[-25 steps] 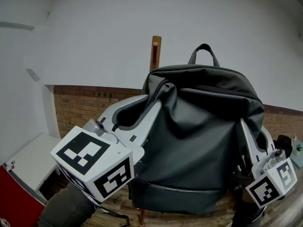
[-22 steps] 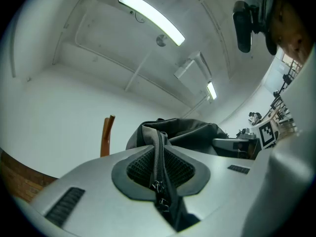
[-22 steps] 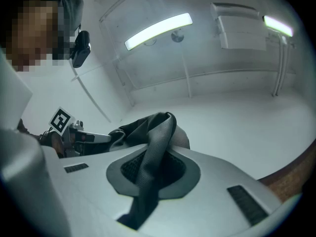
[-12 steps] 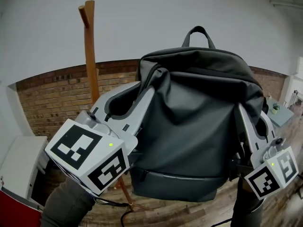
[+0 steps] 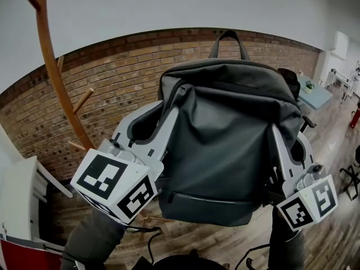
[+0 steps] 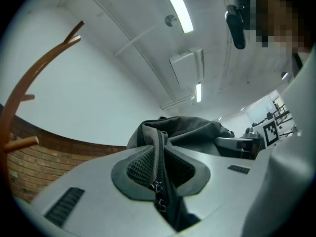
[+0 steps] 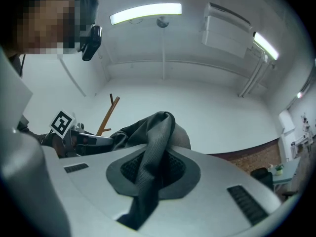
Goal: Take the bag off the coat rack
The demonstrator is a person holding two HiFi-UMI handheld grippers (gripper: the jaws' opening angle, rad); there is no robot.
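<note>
A dark grey backpack (image 5: 225, 151) hangs in the air between my two grippers, apart from the wooden coat rack (image 5: 53, 66) at the left. Its top handle (image 5: 228, 37) stands free with no peg in it. My left gripper (image 5: 164, 110) is shut on the bag's upper left edge; in the left gripper view the zipper seam (image 6: 159, 181) is pinched between the jaws of the left gripper (image 6: 160, 149). My right gripper (image 5: 279, 136) is shut on the bag's right side. In the right gripper view a fold of fabric (image 7: 154, 147) runs through the right gripper (image 7: 157, 164).
A brick wall (image 5: 112, 66) runs behind the rack, with white wall above it. A white cabinet (image 5: 17, 196) stands at the lower left. At the right are a pale table with a plant (image 5: 315, 91) and a chair base (image 5: 353, 176) on the wooden floor (image 5: 332, 134).
Both grippers and the bag have come down and away from the coat rack. The rack's post, behind the bag a second ago, now stands well to its left.
</note>
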